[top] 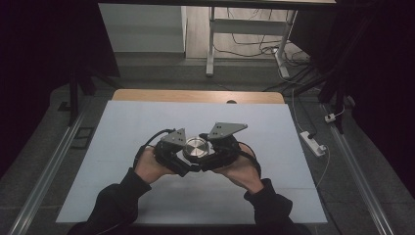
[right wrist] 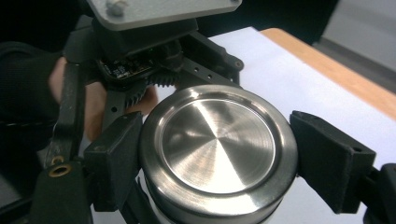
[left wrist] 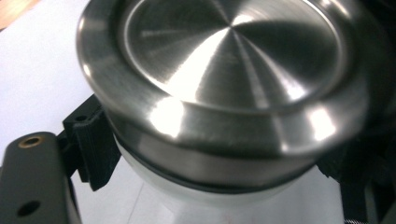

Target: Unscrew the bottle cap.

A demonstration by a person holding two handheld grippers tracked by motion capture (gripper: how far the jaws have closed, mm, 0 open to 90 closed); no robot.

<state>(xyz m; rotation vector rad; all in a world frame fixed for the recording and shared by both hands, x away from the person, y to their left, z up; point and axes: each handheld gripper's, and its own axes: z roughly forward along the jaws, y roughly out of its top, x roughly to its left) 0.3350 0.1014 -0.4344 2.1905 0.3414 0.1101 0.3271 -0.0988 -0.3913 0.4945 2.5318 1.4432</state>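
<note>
A round jar with a brushed steel lid (top: 196, 148) and a white body (left wrist: 224, 205) is held over the white sheet (top: 147, 122) near the table's middle. My left gripper (left wrist: 219, 163) is shut on the jar's body just under the lid, with a ribbed pad (left wrist: 95, 149) pressed to its side. My right gripper (right wrist: 219, 158) is shut on the lid (right wrist: 217, 140), one black pad (right wrist: 114, 158) on each side of the rim. From the high view, the left gripper (top: 182, 157) and right gripper (top: 211, 154) meet at the jar, each held by a hand.
The wooden table edge (top: 195, 95) shows beyond the sheet. A white power strip (top: 313, 142) with cables lies on the floor at the right. Metal desk legs (top: 210, 49) stand farther back. Rails (top: 49, 166) run along both sides of the table.
</note>
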